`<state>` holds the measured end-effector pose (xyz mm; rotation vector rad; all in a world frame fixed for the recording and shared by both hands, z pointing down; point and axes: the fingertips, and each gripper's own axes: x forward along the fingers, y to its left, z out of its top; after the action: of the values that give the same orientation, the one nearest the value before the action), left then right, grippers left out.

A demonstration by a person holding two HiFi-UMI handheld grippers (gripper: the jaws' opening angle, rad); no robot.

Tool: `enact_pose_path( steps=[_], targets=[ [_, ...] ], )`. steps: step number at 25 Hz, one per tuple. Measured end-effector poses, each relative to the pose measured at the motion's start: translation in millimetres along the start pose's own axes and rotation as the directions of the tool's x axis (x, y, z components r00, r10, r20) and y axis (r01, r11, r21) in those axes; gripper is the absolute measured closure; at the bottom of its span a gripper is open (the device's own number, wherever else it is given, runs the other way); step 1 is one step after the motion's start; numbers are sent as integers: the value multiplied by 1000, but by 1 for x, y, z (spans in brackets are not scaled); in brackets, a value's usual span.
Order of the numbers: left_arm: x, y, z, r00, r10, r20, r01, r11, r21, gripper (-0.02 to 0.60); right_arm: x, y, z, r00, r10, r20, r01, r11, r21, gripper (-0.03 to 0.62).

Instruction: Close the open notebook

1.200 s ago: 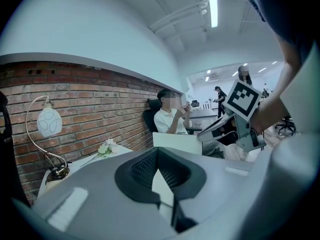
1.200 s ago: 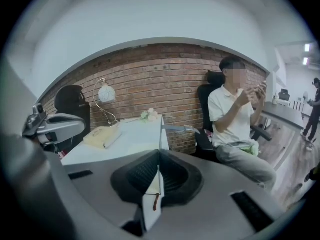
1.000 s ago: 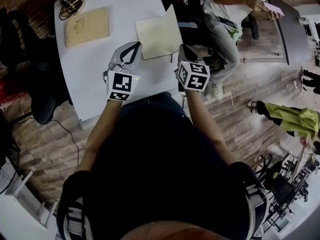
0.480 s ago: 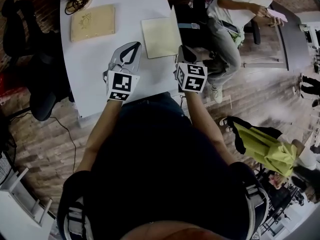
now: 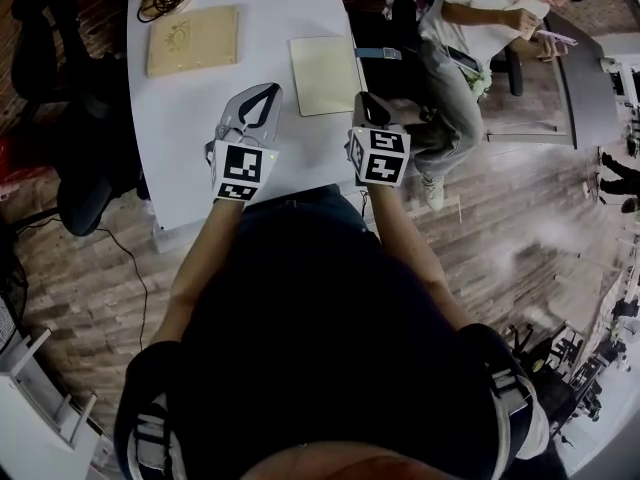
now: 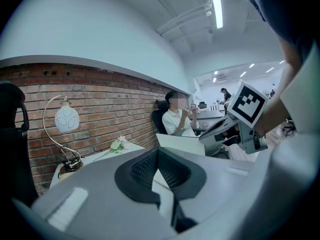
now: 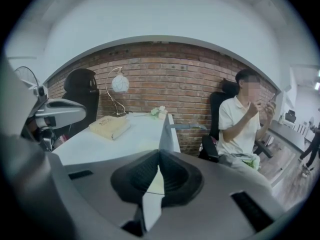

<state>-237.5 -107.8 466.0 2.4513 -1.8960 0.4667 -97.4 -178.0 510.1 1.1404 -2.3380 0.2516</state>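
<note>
**Left gripper**: nearest to you, over the near part of the white table. The jaws are pressed together at the tips with nothing between them. The left gripper view shows the ribbed pads meeting.

**Right gripper**: level with the left one, at the table's right edge. The jaws are likewise closed tip to tip and empty. Below the pads, only a pale sliver of the surface beyond shows through the gap.

**Notebook**: just ahead of your right gripper, on the table beside its right edge.
- Your head view gives only a flat pale rectangle.
- The right gripper view alone shows a leaf standing up from it, seen nearly edge-on.
- The left gripper view shows that leaf broadside, as a white panel beside the right gripper.
- No view shows whether the right gripper touches it.

**Tan book**: closed, farther back on the left half of the table, well apart from the notebook.

**Lamp**: at the table's far end, with a round pale shade on a curved stem. The head view catches only its base and cable.

**White flowers**: lying at the far end, seen only in the gripper views.

**Brick wall**: behind the table.

**Seated person**: in a chair beyond the table's right side, with hands raised.
</note>
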Motion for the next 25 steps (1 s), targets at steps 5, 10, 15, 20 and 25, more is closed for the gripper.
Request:
enact_pose_path(
  steps=[5,10,15,20,25],
  targets=[
    [-4,1,-2,1000,11,1,-11,1000,-3,575,0,5,-1,1000,4,-1,-4,1000,-22,574],
    [-7,4,-1,1000,19,-1,-19,1000,-4,575,2,13,-1,1000,16,-4,-17,999,-46,572],
    [-9,6,-5,999,31,-8,-31,999,-6,575,4,23,0,999,36,1,-36,997,-63,572],
    [-12,9,-7,999,43,-14,-43,999,-10,575,7,30,-3,999,44,-14,-45,995,-88,572],
    [-14,11,-14,998,55,-25,-55,998,-16,575,10,36,-5,998,56,-19,-57,993,-108,572]
  ],
)
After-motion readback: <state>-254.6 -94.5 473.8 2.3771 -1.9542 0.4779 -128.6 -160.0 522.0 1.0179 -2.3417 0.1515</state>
